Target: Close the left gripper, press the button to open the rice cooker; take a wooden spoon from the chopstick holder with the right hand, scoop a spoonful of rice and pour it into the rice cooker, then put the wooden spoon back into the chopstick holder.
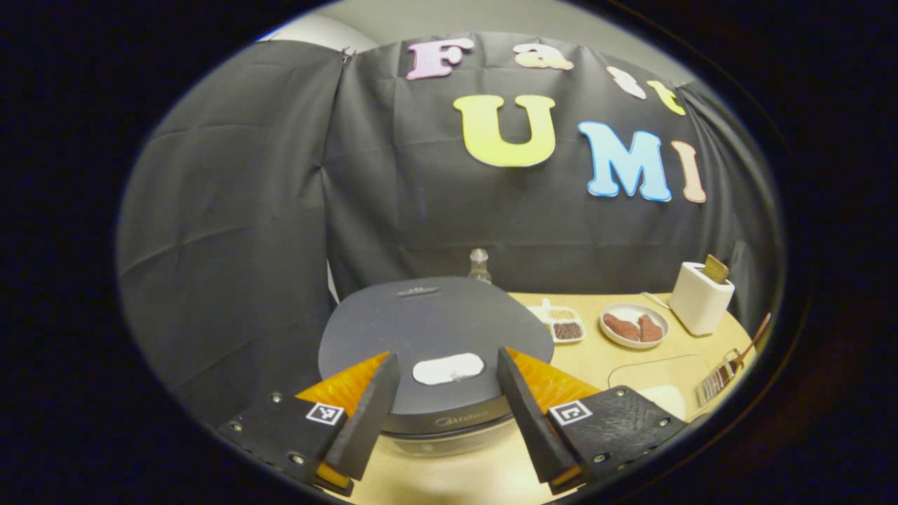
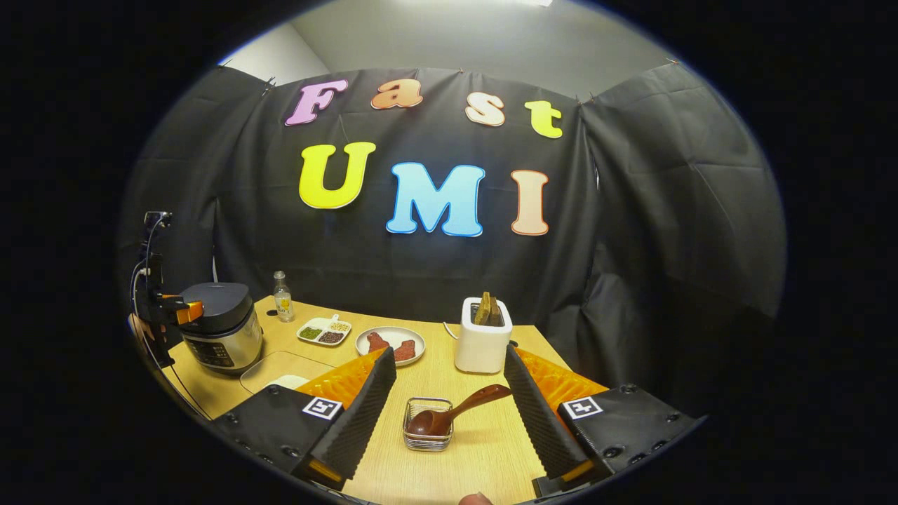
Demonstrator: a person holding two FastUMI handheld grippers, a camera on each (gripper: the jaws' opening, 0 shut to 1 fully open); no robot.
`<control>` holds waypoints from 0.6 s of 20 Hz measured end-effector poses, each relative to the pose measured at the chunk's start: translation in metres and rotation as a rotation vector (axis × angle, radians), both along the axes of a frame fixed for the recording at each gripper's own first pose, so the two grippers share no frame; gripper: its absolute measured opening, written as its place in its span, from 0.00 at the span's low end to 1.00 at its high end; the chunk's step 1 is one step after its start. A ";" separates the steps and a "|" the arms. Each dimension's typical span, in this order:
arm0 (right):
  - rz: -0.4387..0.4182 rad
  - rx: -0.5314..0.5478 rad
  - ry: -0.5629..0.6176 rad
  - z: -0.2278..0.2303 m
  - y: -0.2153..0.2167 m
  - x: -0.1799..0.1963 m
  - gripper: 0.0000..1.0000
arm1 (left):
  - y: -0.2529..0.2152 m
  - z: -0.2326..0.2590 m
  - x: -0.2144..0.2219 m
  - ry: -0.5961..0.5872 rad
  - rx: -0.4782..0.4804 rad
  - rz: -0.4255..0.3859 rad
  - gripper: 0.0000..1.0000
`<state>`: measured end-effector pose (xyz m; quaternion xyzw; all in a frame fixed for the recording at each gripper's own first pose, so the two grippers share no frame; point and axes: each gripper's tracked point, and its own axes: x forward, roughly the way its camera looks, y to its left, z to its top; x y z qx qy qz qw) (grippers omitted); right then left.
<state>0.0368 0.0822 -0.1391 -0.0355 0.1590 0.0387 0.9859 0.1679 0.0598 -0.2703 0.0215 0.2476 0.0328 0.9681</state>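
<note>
Left gripper view looks down on the cooker (image 1: 435, 330), which sits on the bench (image 1: 617, 365) with its lid shut. The left gripper (image 1: 449, 403) hangs just above the front of the lid. Its jaws are wide apart and hold nothing. The pale button (image 1: 449, 368) lies right between them. Behind the cooker stands a small bottle (image 1: 479, 265). To the right are a tray (image 1: 561, 324) with beans in its parts, a plate (image 1: 633, 326) with two brown pieces on it, and a toaster (image 1: 700, 298) with a slice sticking up. A wire holder (image 1: 717, 379) with a spoon (image 1: 754, 337) shows near the bench's right edge.

In the right gripper view the right gripper (image 2: 449, 414) has its jaws wide apart too, with nothing in them. The holder (image 2: 428, 424) stands on the bench (image 2: 491, 456) between them, a little ahead. The spoon (image 2: 456, 412) rests in it, bowl down, with its handle leaning to the right. The bench around the holder is bare. The toaster (image 2: 483, 344) and plate (image 2: 391, 345) stand behind it. Far to the left is the cooker (image 2: 221, 326) by the bench's edge, with the left gripper (image 2: 179, 308) at its lid.
</note>
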 end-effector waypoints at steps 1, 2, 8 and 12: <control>0.001 -0.002 -0.003 0.000 0.001 0.000 0.95 | 0.000 0.002 0.001 -0.025 -0.005 0.001 0.92; -0.001 -0.006 -0.004 0.000 0.000 0.000 0.95 | -0.001 -0.001 0.001 -0.023 -0.010 0.002 0.92; -0.010 -0.008 0.004 -0.001 0.000 0.002 0.98 | -0.002 -0.014 -0.007 0.002 -0.023 0.018 0.94; 0.002 0.006 -0.025 0.012 0.003 0.006 0.98 | -0.006 -0.002 -0.005 -0.025 -0.005 -0.002 0.89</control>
